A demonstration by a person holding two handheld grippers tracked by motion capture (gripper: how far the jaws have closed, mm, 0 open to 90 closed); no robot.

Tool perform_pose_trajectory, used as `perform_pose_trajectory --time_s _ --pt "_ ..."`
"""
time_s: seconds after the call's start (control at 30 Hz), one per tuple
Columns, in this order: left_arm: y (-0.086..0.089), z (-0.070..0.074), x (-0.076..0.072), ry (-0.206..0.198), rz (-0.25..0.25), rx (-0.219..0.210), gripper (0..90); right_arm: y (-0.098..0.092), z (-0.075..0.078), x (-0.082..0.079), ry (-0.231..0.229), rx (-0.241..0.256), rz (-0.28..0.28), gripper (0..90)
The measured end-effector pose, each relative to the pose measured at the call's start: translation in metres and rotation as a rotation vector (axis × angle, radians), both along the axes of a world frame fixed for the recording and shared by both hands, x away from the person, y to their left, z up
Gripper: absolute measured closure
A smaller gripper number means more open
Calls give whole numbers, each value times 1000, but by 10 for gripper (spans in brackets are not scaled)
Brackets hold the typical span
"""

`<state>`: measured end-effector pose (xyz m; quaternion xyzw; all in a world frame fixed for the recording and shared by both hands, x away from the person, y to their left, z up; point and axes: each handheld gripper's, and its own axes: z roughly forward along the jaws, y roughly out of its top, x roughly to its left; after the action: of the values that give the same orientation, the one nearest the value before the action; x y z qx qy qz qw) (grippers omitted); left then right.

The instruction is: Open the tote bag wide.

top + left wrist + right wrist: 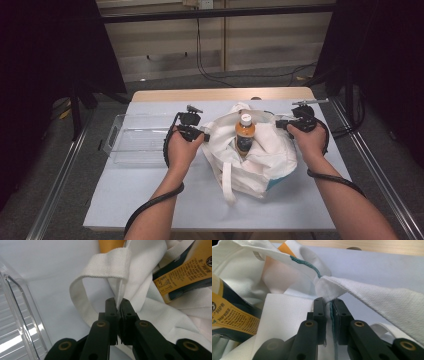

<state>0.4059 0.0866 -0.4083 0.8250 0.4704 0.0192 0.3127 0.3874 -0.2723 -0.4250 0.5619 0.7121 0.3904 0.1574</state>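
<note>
Forearms: both of the person's bare forearms enter from the near edge of the table, each with a black ribbed cable trailing along it.
Left hand (181, 150): grips the black two-jaw left gripper (206, 135) at the left side of the bag.
Left gripper state: jaws pressed together on a fold of white cloth at the bag's rim, just under the root of a white woven strap (100, 270) that loops out over the table surface.
Right hand (307, 137): holds the black two-jaw right gripper (278, 124) at the right side of the bag.
Right gripper state: jaws pinching the bag's edge at a seam sewn with green thread (305, 263), where another strap joins.
White cloth tote bag (255, 160): sits on the pale blue table top (150, 200), around the middle and slightly toward the right edge, mouth held between the two grippers; one strap hangs down its near side.
Orange drink bottle with white cap and dark label (244, 134): stands roughly upright inside the bag's mouth, between the grippers; its yellow and dark label shows close in both gripper views.
Clear plastic rectangular tray (131, 142): lies on the table near the left edge, just beside the left hand.
</note>
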Motion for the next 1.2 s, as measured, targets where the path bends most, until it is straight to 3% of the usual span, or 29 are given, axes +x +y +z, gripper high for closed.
perform_pose_trajectory --time_s 1.2 --pt "-1 -12 -3 -3 -6 22 867 2 -23 0 42 -8 -12 816"
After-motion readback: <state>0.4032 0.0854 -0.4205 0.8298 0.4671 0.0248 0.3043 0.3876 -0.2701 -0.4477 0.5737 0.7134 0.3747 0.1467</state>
